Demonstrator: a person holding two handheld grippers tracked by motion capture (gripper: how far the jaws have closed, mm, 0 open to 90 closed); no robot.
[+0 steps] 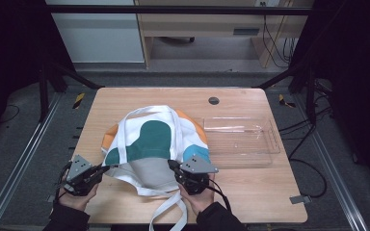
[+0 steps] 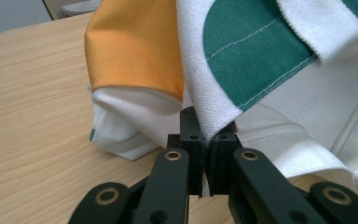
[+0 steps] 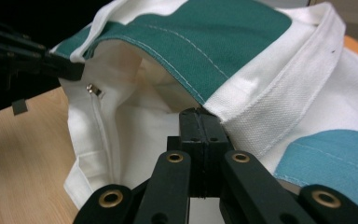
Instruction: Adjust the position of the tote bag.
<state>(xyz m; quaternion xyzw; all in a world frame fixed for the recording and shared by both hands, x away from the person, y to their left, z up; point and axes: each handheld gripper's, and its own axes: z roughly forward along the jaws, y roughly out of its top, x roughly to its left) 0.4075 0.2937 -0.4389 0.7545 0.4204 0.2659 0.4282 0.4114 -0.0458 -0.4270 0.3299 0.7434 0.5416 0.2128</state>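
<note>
1. Item in hand: a white canvas tote bag (image 1: 154,144) with green, orange and blue patches lies on the wooden worktop (image 1: 250,192), at its centre-left, with the bag's mouth toward the person.

2. Left hand-held gripper (image 1: 107,168): jaws closed tight on the upper rim of the bag at its left corner. The left gripper view confirms the cloth edge pinched between the black pads, with the green patch (image 2: 261,51) just above them.

3. Right hand-held gripper (image 1: 172,164): jaws likewise closed on the upper rim at the right side of the mouth. The right gripper view shows the hem clamped, and the bag's white interior (image 3: 135,116) open beneath it, with a small metal snap (image 3: 92,89) on the inner wall.

4. Done so far, as judged: both rim corners are secured and the top layer stands raised off the lower one, so the mouth is part open.

5. Outstanding, as judged: the mouth is not yet spread wide. One strap (image 1: 166,214) trails loose over the near edge of the worktop.

6. Adjacent item: a clear plastic tray (image 1: 270,144) sits just beside the bag on its right; whether the two touch cannot be told. It appears empty.

7. No contents are visible inside the bag.
</note>
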